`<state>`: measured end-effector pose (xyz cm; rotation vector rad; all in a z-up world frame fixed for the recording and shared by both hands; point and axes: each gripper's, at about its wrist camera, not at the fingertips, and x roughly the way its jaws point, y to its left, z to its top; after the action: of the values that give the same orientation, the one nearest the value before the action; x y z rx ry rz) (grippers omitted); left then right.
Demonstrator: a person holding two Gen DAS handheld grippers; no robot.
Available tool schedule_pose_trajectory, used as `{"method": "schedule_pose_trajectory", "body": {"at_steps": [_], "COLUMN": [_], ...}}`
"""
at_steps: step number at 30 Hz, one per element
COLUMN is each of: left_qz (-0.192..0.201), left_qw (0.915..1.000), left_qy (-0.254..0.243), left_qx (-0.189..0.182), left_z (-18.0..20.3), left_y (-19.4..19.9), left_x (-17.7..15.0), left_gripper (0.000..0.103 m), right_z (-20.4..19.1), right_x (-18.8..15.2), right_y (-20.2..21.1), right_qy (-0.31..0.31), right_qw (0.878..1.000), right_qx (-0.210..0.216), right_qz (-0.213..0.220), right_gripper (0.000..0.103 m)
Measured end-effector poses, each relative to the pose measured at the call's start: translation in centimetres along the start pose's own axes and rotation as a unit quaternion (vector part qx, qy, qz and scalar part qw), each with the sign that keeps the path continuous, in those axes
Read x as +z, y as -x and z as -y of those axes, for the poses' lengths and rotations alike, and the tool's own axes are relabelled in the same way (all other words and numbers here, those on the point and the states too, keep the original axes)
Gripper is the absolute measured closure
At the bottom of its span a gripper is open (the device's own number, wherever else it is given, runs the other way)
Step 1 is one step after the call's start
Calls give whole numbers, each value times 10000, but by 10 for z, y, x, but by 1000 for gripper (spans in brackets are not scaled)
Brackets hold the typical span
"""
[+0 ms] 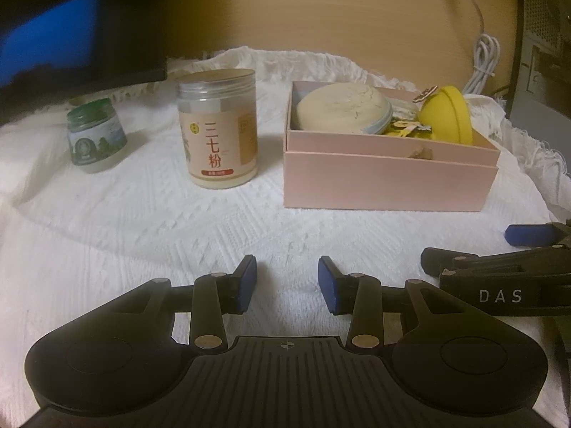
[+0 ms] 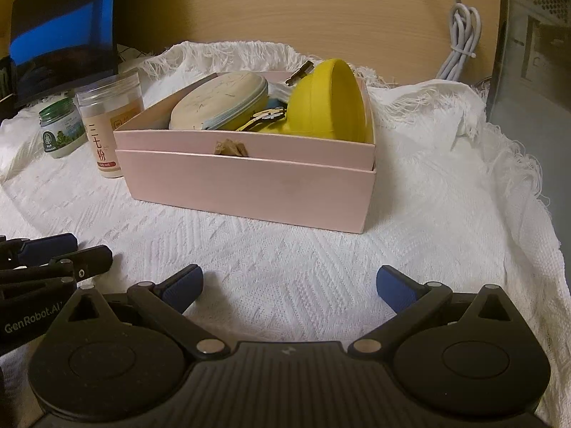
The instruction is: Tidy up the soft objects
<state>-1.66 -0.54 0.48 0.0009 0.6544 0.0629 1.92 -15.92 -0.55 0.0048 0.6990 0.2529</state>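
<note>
A pink box stands on the white cloth. Inside it lie a beige round zip pouch, a yellow rubbery cup-shaped piece tipped on its side, and small yellow-and-black patterned bits between them. My left gripper hovers open over bare cloth in front of the box, nothing between its blue pads. My right gripper stands wide open, also empty, short of the box's front wall. Each gripper shows at the edge of the other's view.
A tall clear jar with a beige label and a small green-lidded jar stand left of the box. A dark monitor is behind them. A coiled white cable and a grey case are at the right.
</note>
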Motion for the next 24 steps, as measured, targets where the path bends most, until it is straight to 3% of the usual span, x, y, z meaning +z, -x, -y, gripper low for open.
{"method": "schedule_pose_trajectory", "body": {"at_steps": [24], "left_qz": [1], "left_qw": [10000], "left_qy": [-1], "left_qx": [9], "left_z": [0], "left_y": [0], "left_x": [-1], "left_gripper": [60], "right_z": [3], "right_x": [0], "right_y": [-1], "right_qy": [1], "right_qw": [10000], "right_qx": [4], "right_qz": [1], "right_gripper": [0]}}
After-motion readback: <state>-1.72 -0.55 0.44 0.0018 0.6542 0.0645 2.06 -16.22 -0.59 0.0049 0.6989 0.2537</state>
